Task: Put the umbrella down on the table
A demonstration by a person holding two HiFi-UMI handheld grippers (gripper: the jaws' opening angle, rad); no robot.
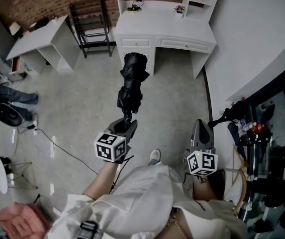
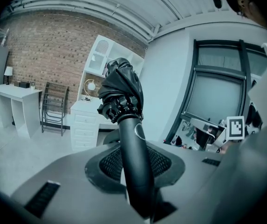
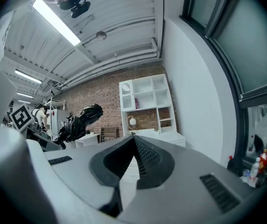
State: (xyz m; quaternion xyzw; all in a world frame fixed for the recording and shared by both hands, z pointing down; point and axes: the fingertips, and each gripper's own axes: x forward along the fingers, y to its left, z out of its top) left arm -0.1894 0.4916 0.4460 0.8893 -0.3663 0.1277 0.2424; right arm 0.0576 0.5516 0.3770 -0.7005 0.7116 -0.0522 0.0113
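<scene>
A folded black umbrella (image 1: 131, 82) stands upright in the air, held by its handle in my left gripper (image 1: 125, 125), whose jaws are shut on it. In the left gripper view the umbrella (image 2: 120, 94) rises from between the jaws, its dark handle (image 2: 137, 164) clamped. My right gripper (image 1: 201, 133) is lower right, its jaws shut with nothing between them. From the right gripper view the umbrella (image 3: 79, 121) shows at the left. The white desk (image 1: 164, 29) stands ahead by the wall.
A second white table (image 1: 42, 38) stands at the left, a black metal rack (image 1: 90, 26) between the two. A cable (image 1: 57, 146) runs across the grey floor. A dark window frame and bottles (image 1: 254, 128) sit at the right. My shoe (image 1: 154, 156) shows below.
</scene>
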